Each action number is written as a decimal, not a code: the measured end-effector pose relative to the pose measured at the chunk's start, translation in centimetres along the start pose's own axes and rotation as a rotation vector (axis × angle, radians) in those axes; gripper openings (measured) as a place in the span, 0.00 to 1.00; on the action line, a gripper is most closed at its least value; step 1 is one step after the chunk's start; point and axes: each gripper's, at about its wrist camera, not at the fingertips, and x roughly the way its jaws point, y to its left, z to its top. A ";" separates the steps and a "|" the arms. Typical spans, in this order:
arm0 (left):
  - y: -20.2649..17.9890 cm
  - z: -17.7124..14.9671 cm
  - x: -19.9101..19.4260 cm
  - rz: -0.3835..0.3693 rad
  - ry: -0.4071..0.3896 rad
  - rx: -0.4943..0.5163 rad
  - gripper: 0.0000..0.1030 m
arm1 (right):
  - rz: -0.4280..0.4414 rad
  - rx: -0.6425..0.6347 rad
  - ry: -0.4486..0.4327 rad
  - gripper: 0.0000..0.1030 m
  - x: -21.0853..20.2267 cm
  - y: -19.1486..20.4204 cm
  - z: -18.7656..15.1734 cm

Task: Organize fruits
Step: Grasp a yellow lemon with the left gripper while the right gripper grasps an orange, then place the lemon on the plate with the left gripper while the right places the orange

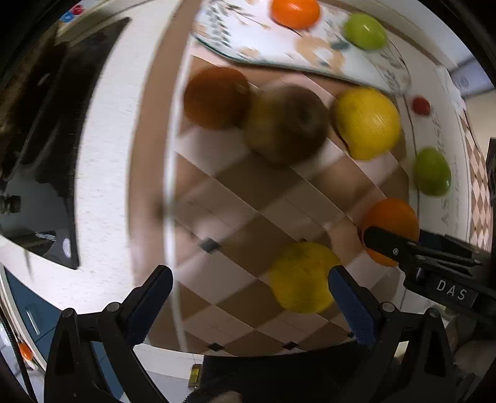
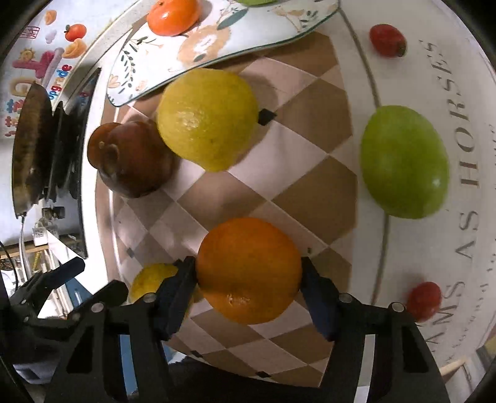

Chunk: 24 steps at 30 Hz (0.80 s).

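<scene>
My right gripper (image 2: 248, 276) is shut on an orange (image 2: 248, 269) just above the checkered cloth (image 2: 310, 192); the same orange shows in the left wrist view (image 1: 392, 223) with a right finger across it. My left gripper (image 1: 251, 285) is open, and a yellow lemon (image 1: 302, 277) lies against its right finger. A second yellow fruit (image 2: 207, 119), a brown fruit (image 2: 131, 161) and a green fruit (image 2: 404, 161) lie around. A floral plate (image 2: 217, 46) at the back holds an orange (image 2: 173, 15) and a green fruit (image 1: 365, 31).
Two small red tomatoes (image 2: 387, 40) (image 2: 423, 299) lie on the white lettered cloth (image 2: 465, 201) at the right. A dark orange fruit (image 1: 217, 97) sits beside the brown one. A black object (image 2: 31, 148) stands at the left beyond the table edge.
</scene>
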 end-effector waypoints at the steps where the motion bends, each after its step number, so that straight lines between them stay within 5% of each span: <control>1: -0.5 0.0 0.4 -0.005 0.010 0.011 1.00 | -0.012 -0.005 0.002 0.65 -0.2 -0.2 -0.1; 7: -3.6 -0.2 3.5 -0.029 0.082 0.087 0.98 | -0.049 -0.012 0.010 0.65 -0.9 -1.3 -0.9; 10: -4.5 -0.4 4.6 -0.025 0.098 0.108 0.66 | -0.043 -0.008 0.015 0.66 -0.9 -1.4 -0.8; 12: -4.8 -0.6 4.3 -0.044 0.077 0.106 0.55 | -0.039 -0.004 0.016 0.66 -0.8 -1.4 -0.8; 24: -4.3 -0.4 3.8 -0.006 0.025 0.072 0.55 | -0.076 -0.024 0.037 0.68 -0.4 -1.5 -0.6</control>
